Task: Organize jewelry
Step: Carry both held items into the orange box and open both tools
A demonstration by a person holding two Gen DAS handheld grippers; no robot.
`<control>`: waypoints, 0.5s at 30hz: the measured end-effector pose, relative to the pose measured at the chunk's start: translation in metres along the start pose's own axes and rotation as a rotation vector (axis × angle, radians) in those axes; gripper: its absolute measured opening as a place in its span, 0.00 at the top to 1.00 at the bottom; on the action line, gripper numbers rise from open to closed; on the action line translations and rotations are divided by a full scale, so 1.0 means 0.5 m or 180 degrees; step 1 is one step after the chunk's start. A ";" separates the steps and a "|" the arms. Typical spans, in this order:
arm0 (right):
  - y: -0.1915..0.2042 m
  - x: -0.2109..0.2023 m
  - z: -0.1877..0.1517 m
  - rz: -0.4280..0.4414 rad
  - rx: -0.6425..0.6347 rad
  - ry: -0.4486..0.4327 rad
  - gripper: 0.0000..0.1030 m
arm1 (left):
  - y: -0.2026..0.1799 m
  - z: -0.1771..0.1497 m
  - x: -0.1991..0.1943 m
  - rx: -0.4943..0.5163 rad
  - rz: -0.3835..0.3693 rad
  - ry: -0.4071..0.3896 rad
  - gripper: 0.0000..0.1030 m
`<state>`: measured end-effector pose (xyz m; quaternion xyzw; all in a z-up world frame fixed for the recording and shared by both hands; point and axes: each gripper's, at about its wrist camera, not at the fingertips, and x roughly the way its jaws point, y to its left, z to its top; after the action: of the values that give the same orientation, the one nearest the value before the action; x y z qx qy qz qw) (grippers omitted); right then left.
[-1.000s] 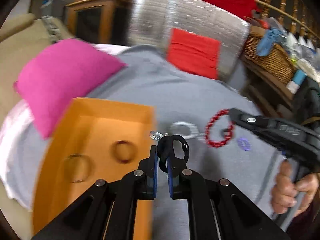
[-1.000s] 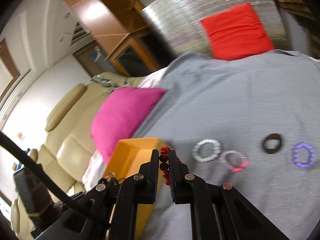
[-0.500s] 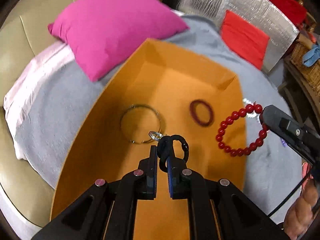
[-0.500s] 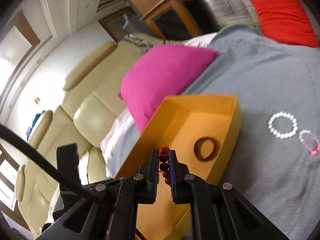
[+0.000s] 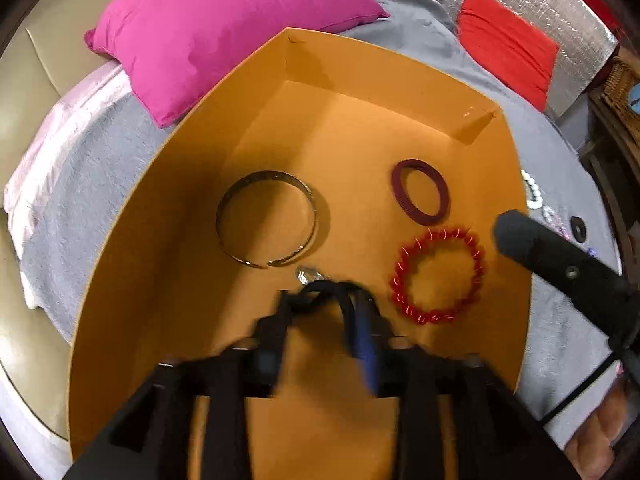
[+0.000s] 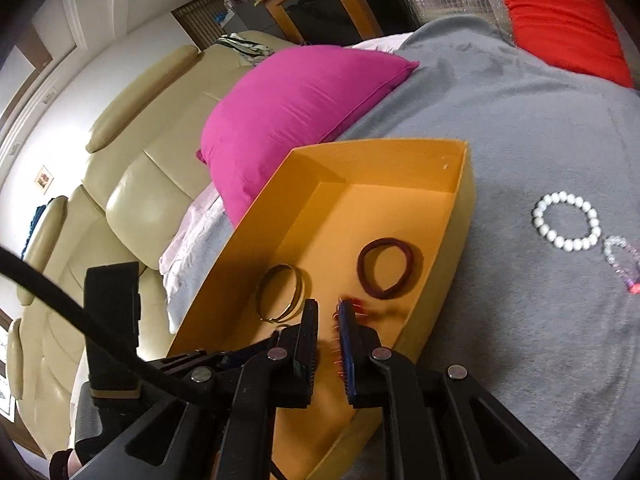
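Note:
An orange box (image 5: 384,76) lies on a grey blanket; it also shows in the right wrist view (image 6: 460,216). Inside lie a gold bangle (image 5: 266,220), a maroon hair tie (image 5: 420,192) and a red bead bracelet (image 5: 438,276). My left gripper (image 5: 324,312) is blurred, its jaws spread apart over the box, with a black band with a silver charm (image 5: 320,286) between the tips. My right gripper (image 6: 328,320) is open above the box, and the red beads (image 6: 356,306) are falling free just beyond it.
A pink cushion (image 5: 224,24) lies behind the box. On the blanket to the right lie a white bead bracelet (image 6: 566,222), a clear pink bracelet (image 6: 624,260) and a small black ring (image 5: 578,229). A red cushion (image 6: 564,20) and a cream sofa (image 6: 132,184) stand beyond.
Both grippers moved over the box and opened. The red bead bracelet left my right gripper and dropped into the box. The black band is coming loose from my left gripper.

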<state>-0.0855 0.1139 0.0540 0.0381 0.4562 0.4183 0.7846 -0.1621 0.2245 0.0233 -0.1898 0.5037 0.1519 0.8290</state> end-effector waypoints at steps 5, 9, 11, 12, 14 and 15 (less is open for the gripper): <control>-0.015 -0.024 0.006 -0.0037 0.0026 -0.0083 0.88 | -0.003 0.003 -0.018 0.0021 0.0130 -0.0153 0.52; -0.040 -0.056 0.011 -0.0090 0.0102 -0.0188 0.88 | -0.024 0.014 -0.047 0.0072 0.0200 -0.0445 0.52; -0.056 -0.073 0.014 -0.0144 0.0159 -0.0243 0.88 | -0.035 0.018 -0.068 0.0108 0.0226 -0.0634 0.51; -0.063 -0.084 0.014 -0.0170 0.0182 -0.0266 0.88 | -0.041 0.020 -0.078 0.0132 0.0255 -0.0726 0.50; -0.085 -0.106 0.015 -0.0257 0.0264 -0.0323 0.87 | -0.059 0.021 -0.101 0.0197 0.0324 -0.0951 0.43; -0.095 -0.114 0.016 -0.0282 0.0305 -0.0335 0.84 | -0.064 0.021 -0.110 0.0218 0.0327 -0.1030 0.42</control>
<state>-0.0635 0.0463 0.0767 0.0773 0.4351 0.3583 0.8224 -0.1642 0.1979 0.0818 -0.1085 0.3777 0.2055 0.8963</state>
